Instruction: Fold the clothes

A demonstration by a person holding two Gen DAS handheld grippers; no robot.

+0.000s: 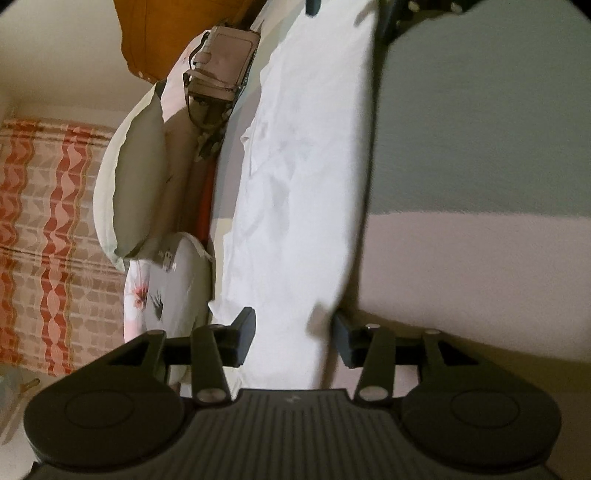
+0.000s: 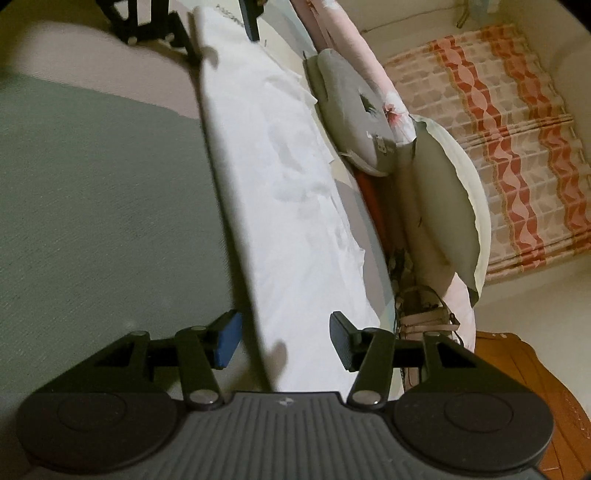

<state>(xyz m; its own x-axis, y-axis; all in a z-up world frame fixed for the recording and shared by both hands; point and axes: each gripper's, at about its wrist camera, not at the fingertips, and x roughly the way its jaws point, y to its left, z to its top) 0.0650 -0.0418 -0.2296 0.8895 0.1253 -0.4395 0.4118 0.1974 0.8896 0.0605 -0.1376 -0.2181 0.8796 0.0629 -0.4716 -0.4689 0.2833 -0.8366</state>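
A white garment [image 1: 303, 184] lies as a long, narrow folded strip on the bed, also visible in the right wrist view as the white garment [image 2: 280, 192]. My left gripper [image 1: 293, 325] is open at one end of the strip, with cloth lying between its fingers and neither pad pressing on it. My right gripper [image 2: 284, 325] is open at the opposite end, straddling the cloth the same way. Each gripper shows at the far end of the other's view: the right gripper [image 1: 351, 14] and the left gripper [image 2: 221, 37].
The bed sheet [image 1: 480, 129] is grey-green and pale pink. Along the garment's other side sit pillows [image 1: 133, 177], a floral cushion [image 1: 170, 288] and a pink handbag [image 1: 221, 62]. An orange patterned curtain [image 2: 517, 129] and a wooden board [image 2: 535, 387] lie beyond.
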